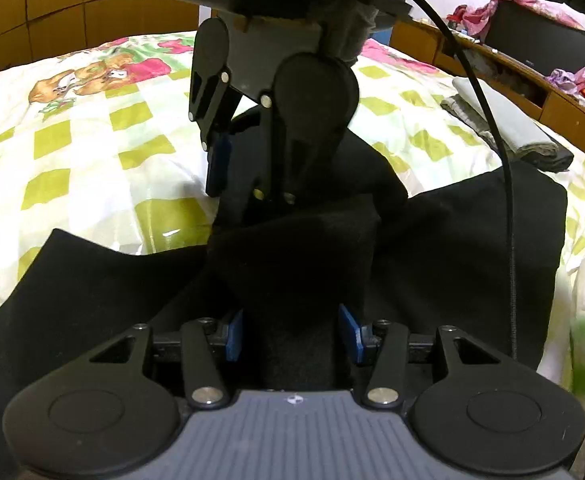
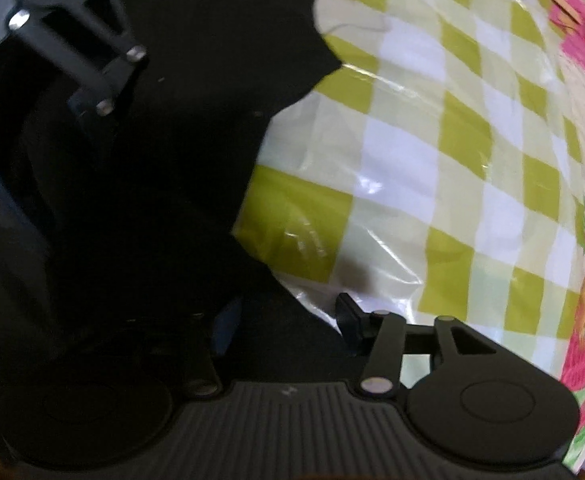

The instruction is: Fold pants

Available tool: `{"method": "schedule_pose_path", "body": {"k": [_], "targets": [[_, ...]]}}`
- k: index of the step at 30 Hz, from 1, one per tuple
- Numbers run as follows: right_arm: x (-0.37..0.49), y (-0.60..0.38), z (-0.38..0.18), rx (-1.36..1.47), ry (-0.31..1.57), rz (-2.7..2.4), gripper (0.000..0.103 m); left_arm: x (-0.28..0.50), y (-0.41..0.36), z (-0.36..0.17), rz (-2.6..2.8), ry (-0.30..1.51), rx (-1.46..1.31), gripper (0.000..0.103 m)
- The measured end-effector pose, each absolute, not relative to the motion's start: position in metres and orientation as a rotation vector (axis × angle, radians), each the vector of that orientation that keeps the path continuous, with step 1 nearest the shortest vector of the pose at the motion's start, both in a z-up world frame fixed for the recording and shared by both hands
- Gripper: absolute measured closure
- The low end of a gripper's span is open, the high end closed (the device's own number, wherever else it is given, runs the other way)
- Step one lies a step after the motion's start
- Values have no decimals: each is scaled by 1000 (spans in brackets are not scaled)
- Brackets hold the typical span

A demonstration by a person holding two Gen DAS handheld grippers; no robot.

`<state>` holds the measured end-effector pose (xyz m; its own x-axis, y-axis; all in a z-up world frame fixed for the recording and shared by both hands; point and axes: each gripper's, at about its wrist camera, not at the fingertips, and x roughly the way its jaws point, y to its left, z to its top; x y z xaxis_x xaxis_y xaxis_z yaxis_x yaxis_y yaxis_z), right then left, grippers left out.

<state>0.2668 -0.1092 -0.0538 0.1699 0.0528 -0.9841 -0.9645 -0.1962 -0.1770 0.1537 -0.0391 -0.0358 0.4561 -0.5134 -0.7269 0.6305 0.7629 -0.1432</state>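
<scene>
Black pants (image 1: 452,240) lie spread on the bed, with a raised fold (image 1: 292,248) in the middle. My left gripper (image 1: 292,334) sits low over the cloth. Its blue pads stand apart on either side of that fold, and I see no pinch in the cloth. My right gripper (image 1: 248,184) points straight down onto the pants just beyond the fold, jaws apart. In the right wrist view the right gripper (image 2: 288,324) is open. Its left pad is lost against the black pants (image 2: 152,160) and its right pad hangs over the sheet. One of the left gripper's fingers (image 2: 92,108) shows at upper left.
A glossy green-and-white checked sheet (image 1: 72,140) with a pink cartoon print covers the bed. Folded grey clothes (image 1: 504,128) lie at the right edge beside a wooden sideboard (image 1: 552,100) with a monitor (image 1: 540,40). A black cable (image 1: 508,220) hangs across the right side. Wooden cupboards (image 1: 72,0) stand behind.
</scene>
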Motion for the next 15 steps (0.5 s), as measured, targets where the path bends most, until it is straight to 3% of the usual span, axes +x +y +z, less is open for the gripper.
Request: {"method": "schedule_pose_path", "body": {"k": [2, 6, 15], "targets": [[274, -109, -56, -1350, 1013, 1218, 64, 155, -39, -35, -703, 839, 128, 44], [269, -122, -50, -1316, 1017, 1132, 96, 152, -41, -30, -701, 823, 118, 52], [208, -188, 6, -1216, 1002, 949, 99, 122, -79, -8, -806, 769, 178, 66]]}}
